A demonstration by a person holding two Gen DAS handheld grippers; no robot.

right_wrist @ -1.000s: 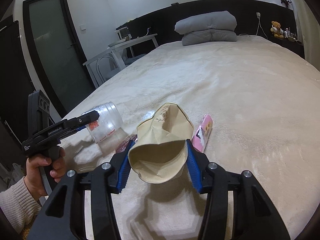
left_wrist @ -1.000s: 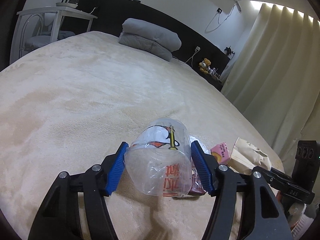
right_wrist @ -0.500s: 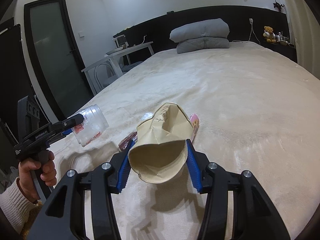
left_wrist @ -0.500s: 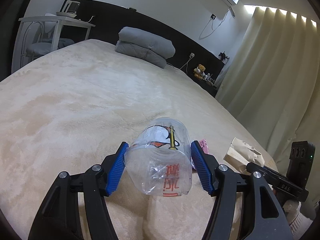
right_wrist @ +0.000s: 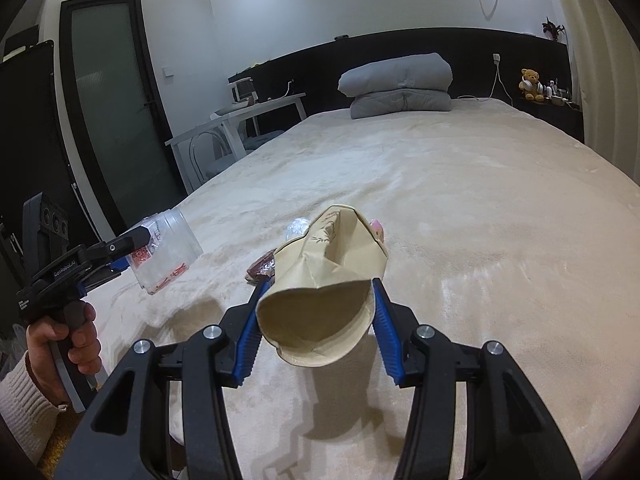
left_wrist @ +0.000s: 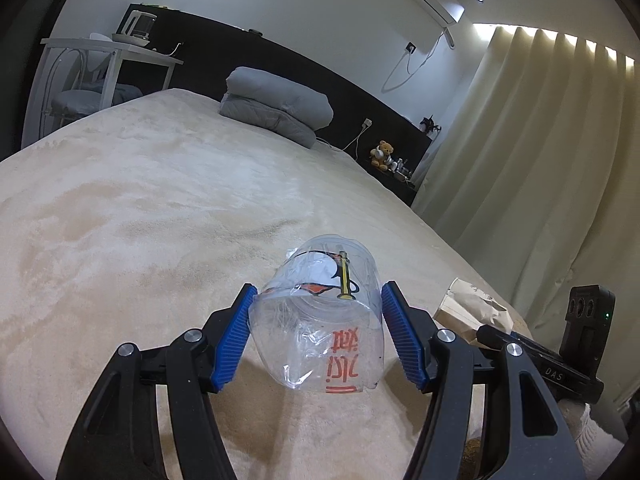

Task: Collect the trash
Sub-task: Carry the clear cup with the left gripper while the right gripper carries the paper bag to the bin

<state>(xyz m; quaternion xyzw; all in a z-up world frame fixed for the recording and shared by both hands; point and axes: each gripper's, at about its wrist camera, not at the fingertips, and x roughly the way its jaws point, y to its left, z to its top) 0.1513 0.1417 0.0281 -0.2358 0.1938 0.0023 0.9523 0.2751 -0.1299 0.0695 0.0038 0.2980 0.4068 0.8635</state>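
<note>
Both pieces of trash have risen off the bed [right_wrist: 460, 208] since a second ago: the clear plastic cup [left_wrist: 320, 320] and the paper bag [right_wrist: 320, 300] now hang higher above the blanket, and the wrappers that lay close under them have dropped away below. The left gripper [left_wrist: 316, 336] is clenched on the cup, its blue pads pressing both sides of the crumpled wall, with the cup's mouth turned toward the camera. The right gripper [right_wrist: 316, 320] is clenched on the bag near its open mouth, which is pinched into an oval. In the right wrist view the cup [right_wrist: 164, 254] floats clear of the bed near its left edge. With both lifts apparently clean, the carry to a bin looks like the next step, though no bin shows in either view. Left on the bed, just beyond the bag, are a dark red wrapper [right_wrist: 262, 268], a pink carton [right_wrist: 378, 230] and a scrap of clear plastic [right_wrist: 298, 226], so the collecting is probably not finished. A folded grey quilt [right_wrist: 400, 84] sits at the head of the bed, well apart, and nothing visible blocks the way out.
</note>
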